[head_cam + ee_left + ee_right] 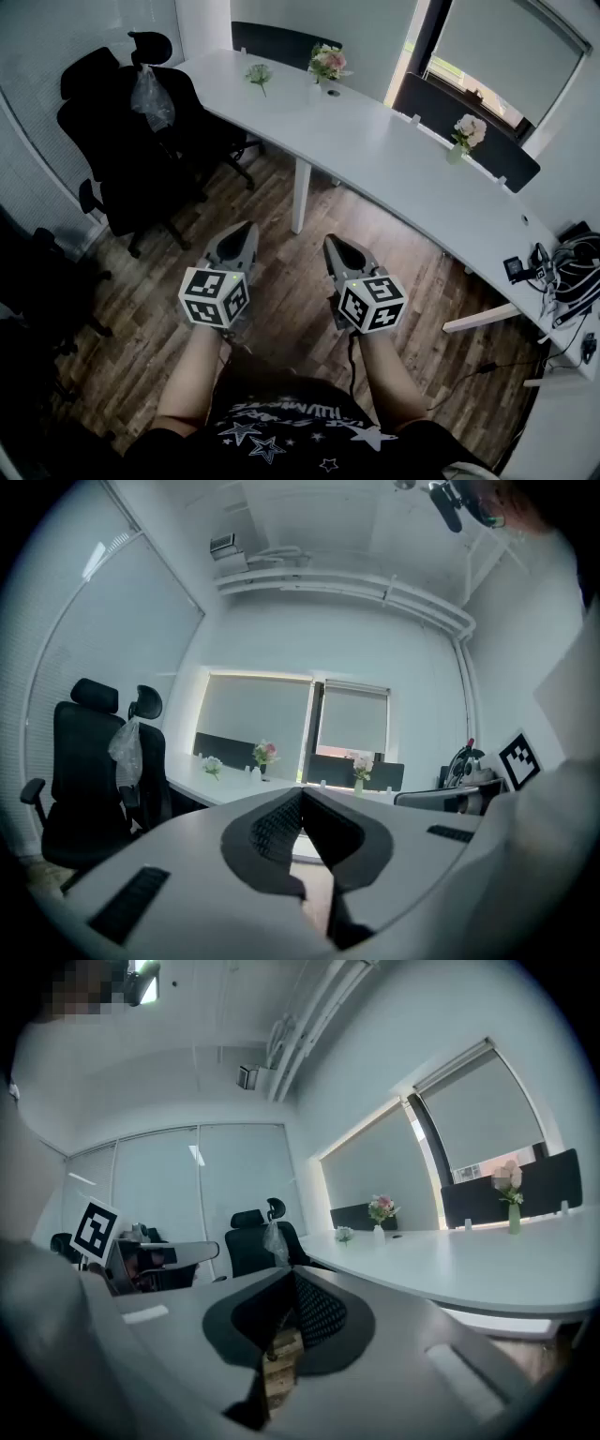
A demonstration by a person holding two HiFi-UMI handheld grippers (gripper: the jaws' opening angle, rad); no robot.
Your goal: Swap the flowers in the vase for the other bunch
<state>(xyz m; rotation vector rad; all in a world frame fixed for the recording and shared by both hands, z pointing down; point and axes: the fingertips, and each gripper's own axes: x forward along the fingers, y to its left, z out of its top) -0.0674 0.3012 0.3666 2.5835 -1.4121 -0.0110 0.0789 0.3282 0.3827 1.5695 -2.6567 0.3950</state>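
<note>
Left gripper (246,229), right gripper (331,242): jaws together and empty, held level over the floor, well short of the desk (375,141); approach not begun. Pink flowers (328,62) stand in the vase (379,1232) at the desk's far end. The loose bunch (259,74) lying near is probably the replacement.

Loose bunch (258,73) on table (375,141), vased flowers (327,64) just right, chairs (122,141) left

Grey left gripper (247,227), right gripper (331,240); black-white marker cubes (214,296); black star-print T-shirt (281,427).
</note>
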